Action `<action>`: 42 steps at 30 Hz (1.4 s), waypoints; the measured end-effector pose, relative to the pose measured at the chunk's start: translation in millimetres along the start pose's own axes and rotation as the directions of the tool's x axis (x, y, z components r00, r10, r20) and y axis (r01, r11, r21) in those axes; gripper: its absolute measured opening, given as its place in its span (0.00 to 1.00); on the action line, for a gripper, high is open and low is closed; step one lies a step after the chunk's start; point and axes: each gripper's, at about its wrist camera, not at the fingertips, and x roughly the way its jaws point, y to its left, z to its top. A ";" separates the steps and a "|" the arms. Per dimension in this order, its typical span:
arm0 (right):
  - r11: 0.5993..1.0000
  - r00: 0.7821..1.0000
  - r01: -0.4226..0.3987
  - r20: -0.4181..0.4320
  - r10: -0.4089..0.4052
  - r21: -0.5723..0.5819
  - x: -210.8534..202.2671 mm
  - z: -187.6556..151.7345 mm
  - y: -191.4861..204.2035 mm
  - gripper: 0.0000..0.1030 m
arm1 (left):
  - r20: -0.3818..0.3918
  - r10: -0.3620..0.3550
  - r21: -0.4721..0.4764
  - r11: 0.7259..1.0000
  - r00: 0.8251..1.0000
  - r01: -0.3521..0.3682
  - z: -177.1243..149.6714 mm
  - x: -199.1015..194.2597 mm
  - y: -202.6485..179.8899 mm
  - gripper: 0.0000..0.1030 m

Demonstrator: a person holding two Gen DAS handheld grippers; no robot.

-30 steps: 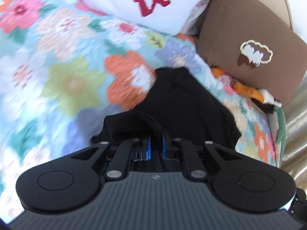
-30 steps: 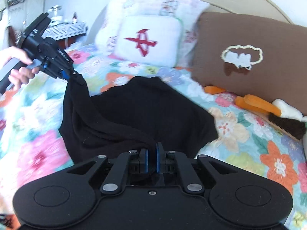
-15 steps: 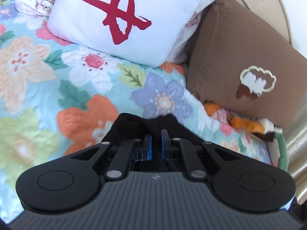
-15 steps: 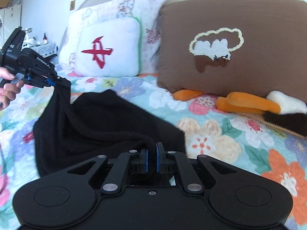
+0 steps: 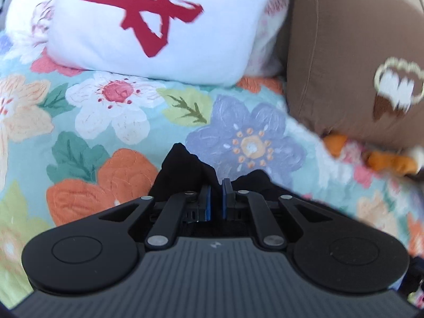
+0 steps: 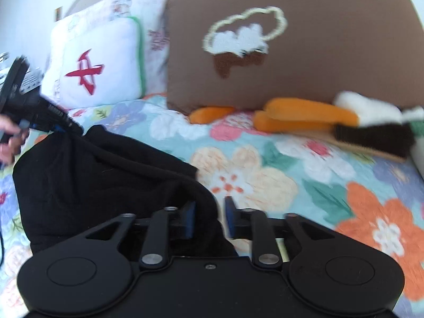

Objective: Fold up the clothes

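A black knitted garment (image 6: 100, 175) lies bunched on a quilted bedspread printed with large flowers (image 6: 265, 175), filling the lower left of the right wrist view. The right gripper (image 6: 210, 216) sits at the bottom centre of that view; its jaws are opening, and a fold of the black cloth lies between them, against the left blue pad while the right pad stands clear of it. At the left edge of the same view, the left gripper (image 6: 59, 129) is carried by a hand (image 6: 10, 139) and pinches the garment's far corner, from which the cloth hangs down.

In the left wrist view, the left gripper (image 5: 216, 198) sits low in the centre with its blue pads nearly together, clamped on a peak of the black garment (image 5: 182, 169) that rises just above them.

Against the headboard, a white cushion with a red brush-stroke mark (image 5: 159, 23) stands at upper left, and a brown cushion with a white and cream embroidered figure (image 6: 278, 50) at upper right. Below the brown cushion, at the right of the right wrist view, lie an orange plush toy (image 6: 304, 116) and a wooden brush with dark bristles (image 6: 373, 140).
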 end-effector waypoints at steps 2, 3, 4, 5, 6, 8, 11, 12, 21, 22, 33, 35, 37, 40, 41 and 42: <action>0.995 1.000 0.000 -0.023 0.002 0.102 -10.8 4.6 -6.6 0.39 | 0.009 -0.031 -0.041 0.999 0.999 0.031 1.3 -16.3 3.2 0.13; 0.990 0.999 -0.004 -0.032 0.008 0.140 -15.7 5.9 -7.5 0.40 | 0.011 -0.046 -0.037 0.998 0.999 0.046 1.2 -27.0 4.6 0.21; 0.987 0.999 0.001 -0.046 0.006 0.163 -20.1 6.1 -5.8 0.42 | 0.017 -0.057 -0.026 0.998 0.998 0.057 0.0 -38.7 6.4 0.26; 0.986 0.998 0.013 -0.057 -0.004 0.168 -25.1 4.9 -1.7 0.43 | 0.027 -0.063 -0.012 0.998 0.998 0.064 -3.2 -53.3 8.7 0.41; 0.985 0.998 0.027 -0.066 -0.016 0.168 -30.3 3.3 2.9 0.45 | 0.036 -0.069 0.002 0.998 0.997 0.069 -6.7 -67.7 11.1 0.50; 0.984 0.996 0.039 -0.082 -0.025 0.172 -43.3 -4.6 11.8 0.50 | 0.022 -0.060 0.024 0.998 0.998 0.060 -17.6 -90.1 17.3 0.52; 0.957 0.997 0.015 -0.078 0.008 0.289 -62.0 -25.0 15.7 0.56 | -0.062 -0.044 0.053 0.997 0.997 0.047 -38.3 -110.9 31.4 0.53; 0.934 0.997 -0.004 -0.075 0.033 0.356 -67.2 -34.2 14.3 0.57 | -0.086 -0.031 0.047 0.998 0.996 0.035 -47.2 -116.5 38.5 0.53; 0.595 0.956 -0.156 -0.030 0.291 0.789 -66.6 -117.9 34.4 0.57 | -0.190 -0.209 -0.296 0.944 0.959 0.147 -89.4 -112.8 86.7 0.49; 0.614 0.958 -0.136 -0.054 0.281 0.777 -63.4 -117.7 44.3 0.57 | -0.185 -0.212 -0.293 0.944 0.960 0.151 -90.3 -109.4 83.4 0.49; 0.248 0.990 -0.120 0.134 -0.040 0.961 -41.7 -147.5 75.9 0.69 | -0.043 -0.260 -0.461 0.862 0.965 0.212 -103.6 -57.9 91.8 0.52; 0.221 0.984 -0.107 0.135 -0.118 0.969 -36.7 -144.3 79.0 0.69 | -0.028 -0.256 -0.474 0.855 0.966 0.213 -102.0 -53.8 91.6 0.52; 0.264 0.977 -0.088 0.136 -0.167 0.961 -28.5 -135.6 82.2 0.68 | -0.009 -0.256 -0.489 0.844 0.967 0.219 -101.6 -51.4 91.9 0.52; 0.359 0.972 -0.039 0.118 -0.202 0.932 -15.6 -127.0 84.0 0.25 | -0.007 -0.260 -0.480 0.848 0.966 0.225 -97.4 -48.9 92.8 0.46; 0.379 0.974 -0.021 0.105 -0.201 0.925 -11.3 -126.5 82.8 0.16 | -0.015 -0.246 -0.458 0.863 0.969 0.212 -95.9 -49.7 93.0 0.29; 0.398 0.974 -0.022 0.109 -0.198 0.917 -10.8 -126.6 81.0 0.12 | -0.022 -0.234 -0.434 0.878 0.972 0.201 -94.3 -50.4 93.2 0.19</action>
